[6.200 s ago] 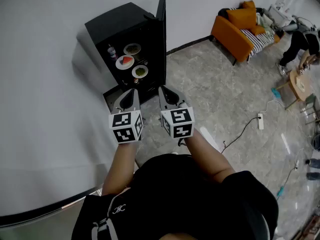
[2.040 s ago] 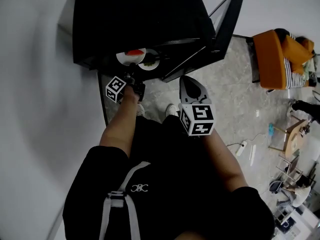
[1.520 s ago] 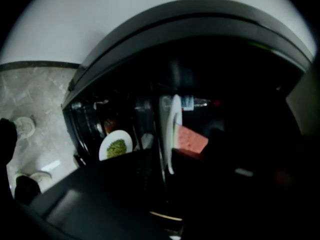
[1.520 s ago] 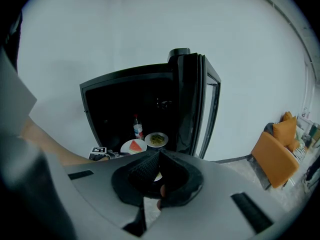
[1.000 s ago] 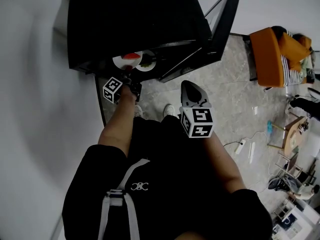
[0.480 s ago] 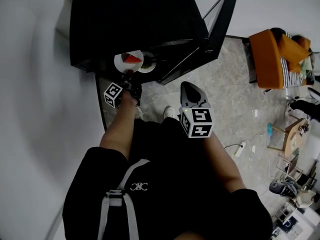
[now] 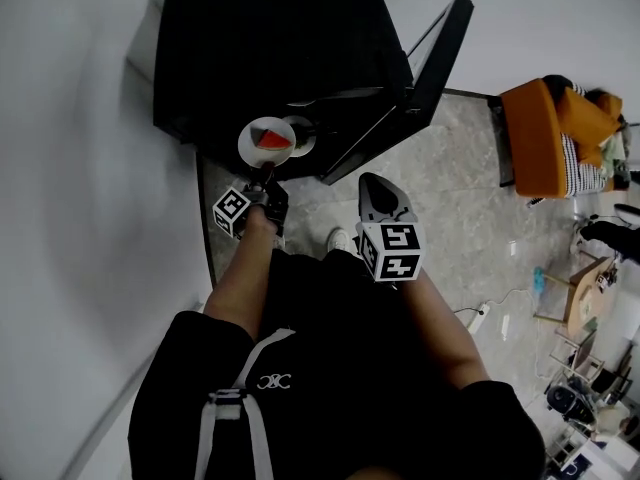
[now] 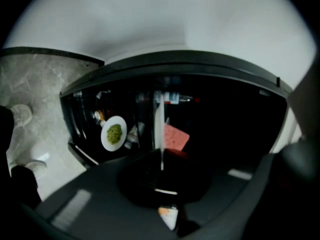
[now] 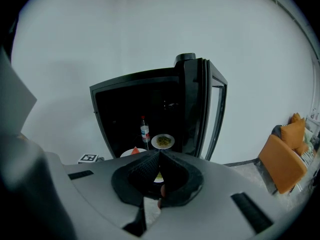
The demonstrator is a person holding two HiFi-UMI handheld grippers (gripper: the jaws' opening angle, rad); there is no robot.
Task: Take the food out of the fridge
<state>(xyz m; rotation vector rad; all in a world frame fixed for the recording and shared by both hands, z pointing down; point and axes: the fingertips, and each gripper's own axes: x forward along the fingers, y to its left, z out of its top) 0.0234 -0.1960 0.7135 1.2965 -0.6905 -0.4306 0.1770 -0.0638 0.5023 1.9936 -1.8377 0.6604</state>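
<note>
The black fridge stands open, its door swung to the right. My left gripper grips the near rim of a white plate that carries a red watermelon slice, just outside the fridge front. Its jaws are closing on that rim. In the left gripper view the plate shows edge-on between the jaws, with the slice beside it. A plate of greens and a bottle stay inside. My right gripper hangs shut and empty, short of the fridge.
The open fridge door juts out on the right of the opening. An orange sofa stands far right, with cables and small furniture on the tiled floor. A white wall runs along the left. The person's shoes are just before the fridge.
The left gripper has shut on the watermelon plate and drawn it out of the fridge, back and slightly up. The right gripper has stayed where it was.
</note>
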